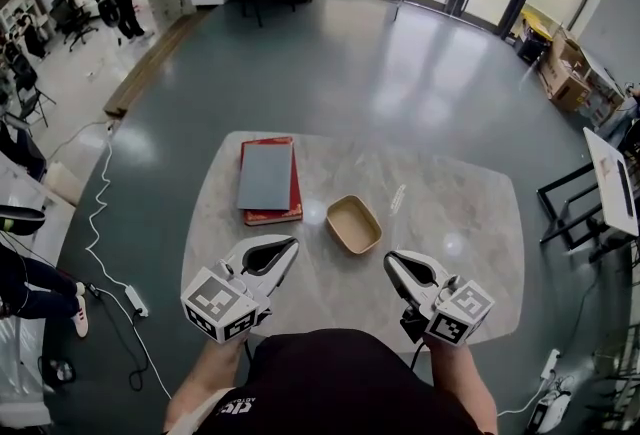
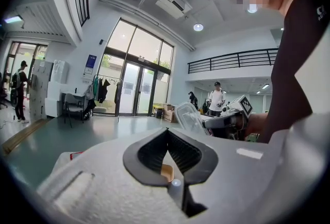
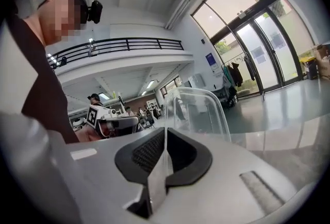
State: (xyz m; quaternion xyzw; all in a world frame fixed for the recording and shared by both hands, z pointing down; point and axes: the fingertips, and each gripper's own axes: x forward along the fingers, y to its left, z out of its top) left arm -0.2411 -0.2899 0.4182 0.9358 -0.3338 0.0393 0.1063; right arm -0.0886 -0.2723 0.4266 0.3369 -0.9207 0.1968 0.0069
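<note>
The right gripper had its two dark ribbed jaws pressed together on the edge of a clear, thin plastic lid with rounded corners. The lid stood upright out of the jaws. It was see-through enough for the room behind it to show, with a raised rim running round its outline. In the left gripper view the same lid rose tilted from the right gripper, held above the table. In the head view it was only a faint pale sliver and hard to make out.

The left gripper had its jaws closed tip to tip with nothing between them. A narrow wedge of gap remained below the tips, and a tan patch showed through it.

Both grippers hovered over the near edge of a pale, marble-patterned table with rounded corners. Between and just beyond them stood a shallow tan rectangular container, open and empty. Farther left on the table a flat grey book lay on top of a red book. A white cable with a power strip lay on the grey-green floor to the left.
</note>
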